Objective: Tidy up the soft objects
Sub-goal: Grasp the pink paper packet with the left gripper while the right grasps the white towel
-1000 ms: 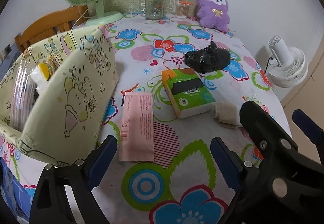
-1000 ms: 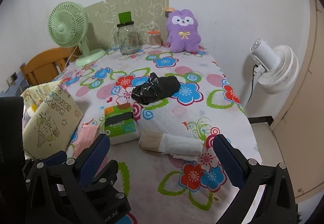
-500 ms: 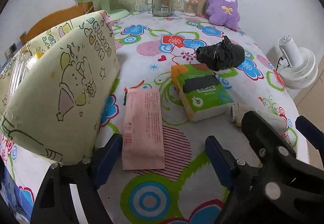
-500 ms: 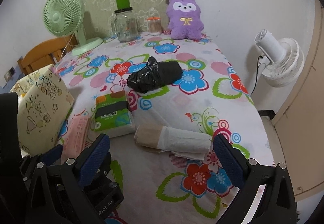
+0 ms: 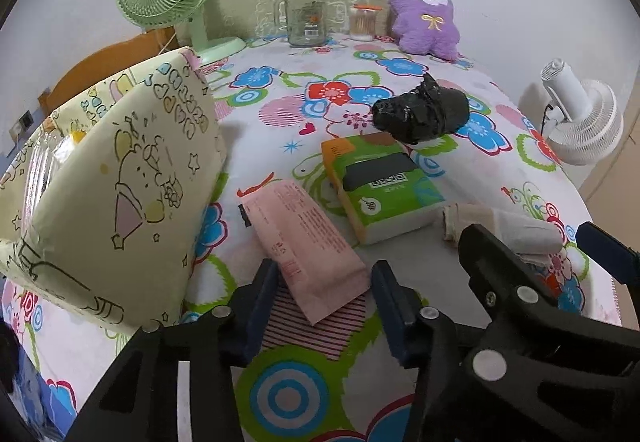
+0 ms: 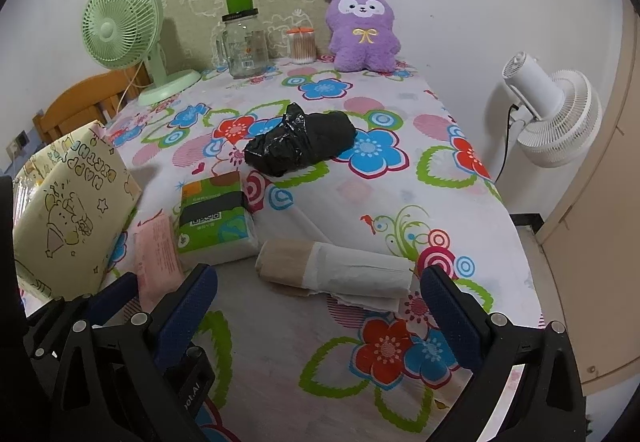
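A flat pink packet lies on the flowered tablecloth, and its near end sits between the fingers of my left gripper, whose jaws stand narrowed around it with small gaps. It also shows in the right wrist view. A green tissue pack lies beside it. A rolled beige-and-white cloth lies just beyond my right gripper, which is open and empty. A black plastic bag bundle sits mid-table. A yellow gift bag stands open at the left.
At the back stand a green desk fan, a glass jar, a cotton-swab jar and a purple plush toy. A white fan stands off the table's right edge. A wooden chair is at the left.
My left gripper has moved forward onto the pink packet's near end and its jaws have narrowed around it. My right gripper has come closer to the rolled cloth.
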`<control>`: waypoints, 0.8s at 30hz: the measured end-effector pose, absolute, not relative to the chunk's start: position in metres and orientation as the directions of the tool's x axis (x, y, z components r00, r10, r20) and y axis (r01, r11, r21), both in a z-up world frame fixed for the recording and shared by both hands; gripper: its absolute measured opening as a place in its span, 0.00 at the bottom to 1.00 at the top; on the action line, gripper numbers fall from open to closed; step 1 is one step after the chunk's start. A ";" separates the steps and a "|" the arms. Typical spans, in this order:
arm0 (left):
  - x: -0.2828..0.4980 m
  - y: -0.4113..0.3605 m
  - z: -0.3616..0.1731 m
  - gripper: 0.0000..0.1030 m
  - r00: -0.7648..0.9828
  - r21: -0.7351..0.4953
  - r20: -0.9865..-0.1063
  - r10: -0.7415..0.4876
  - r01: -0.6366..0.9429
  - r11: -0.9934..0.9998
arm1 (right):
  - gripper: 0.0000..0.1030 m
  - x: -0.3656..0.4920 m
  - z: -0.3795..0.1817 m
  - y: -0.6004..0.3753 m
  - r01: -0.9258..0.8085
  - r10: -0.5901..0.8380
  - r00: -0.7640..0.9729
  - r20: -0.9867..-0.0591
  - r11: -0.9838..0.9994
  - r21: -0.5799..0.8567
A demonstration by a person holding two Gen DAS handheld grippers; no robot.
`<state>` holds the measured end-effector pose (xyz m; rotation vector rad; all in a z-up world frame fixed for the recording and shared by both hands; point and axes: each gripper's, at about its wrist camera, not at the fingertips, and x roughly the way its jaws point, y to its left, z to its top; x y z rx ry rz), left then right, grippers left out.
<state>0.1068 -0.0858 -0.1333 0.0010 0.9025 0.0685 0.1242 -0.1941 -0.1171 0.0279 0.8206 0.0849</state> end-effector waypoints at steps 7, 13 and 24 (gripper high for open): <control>0.108 -0.085 -0.133 0.43 0.610 0.013 -0.792 0.038 -0.045 0.999 | 1.00 0.121 -0.115 -0.199 -0.056 0.095 0.684 -0.723 0.995 0.078; 0.101 -0.090 -0.133 0.43 0.604 -0.001 -0.797 0.001 -0.003 1.000 | 1.00 0.115 -0.114 -0.200 -0.069 0.094 0.689 -0.719 0.996 0.064; 0.100 -0.093 -0.132 0.64 0.586 0.037 -0.810 0.015 0.026 0.999 | 1.00 0.116 -0.122 -0.211 -0.038 0.072 0.671 -0.738 0.997 0.062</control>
